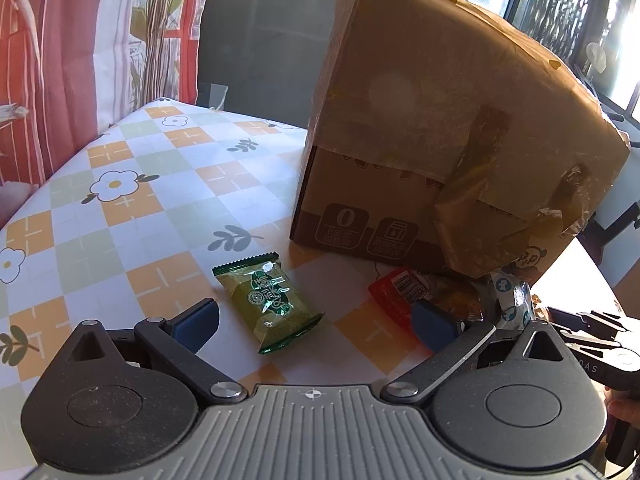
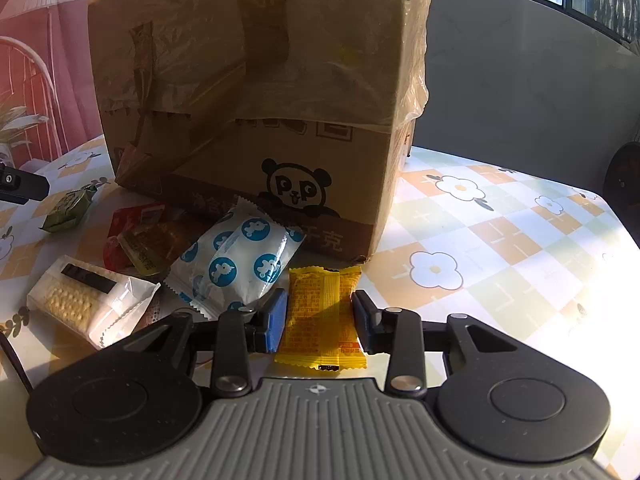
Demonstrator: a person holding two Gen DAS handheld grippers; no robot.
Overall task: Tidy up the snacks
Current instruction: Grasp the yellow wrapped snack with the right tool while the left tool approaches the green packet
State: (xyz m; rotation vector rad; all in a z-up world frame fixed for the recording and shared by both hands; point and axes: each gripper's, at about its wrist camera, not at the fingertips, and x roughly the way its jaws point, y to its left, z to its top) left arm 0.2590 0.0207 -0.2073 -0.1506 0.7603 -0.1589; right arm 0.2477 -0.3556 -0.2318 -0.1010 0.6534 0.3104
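Right tongs (image 2: 320,322) clamped on crinkly yellow packet (image 2: 322,316); left tongs (image 1: 316,326) apart over glossy green sachet (image 1: 269,300).

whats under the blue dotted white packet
The blue dotted white packet overlaps the red packet and leans on the cardboard box; anything beneath is hidden.

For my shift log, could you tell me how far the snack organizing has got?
Nothing looks sorted yet. The right tool has its fingers around the yellow packet. The open left tool brackets the green packet. The others lie loose beside the cardboard box.
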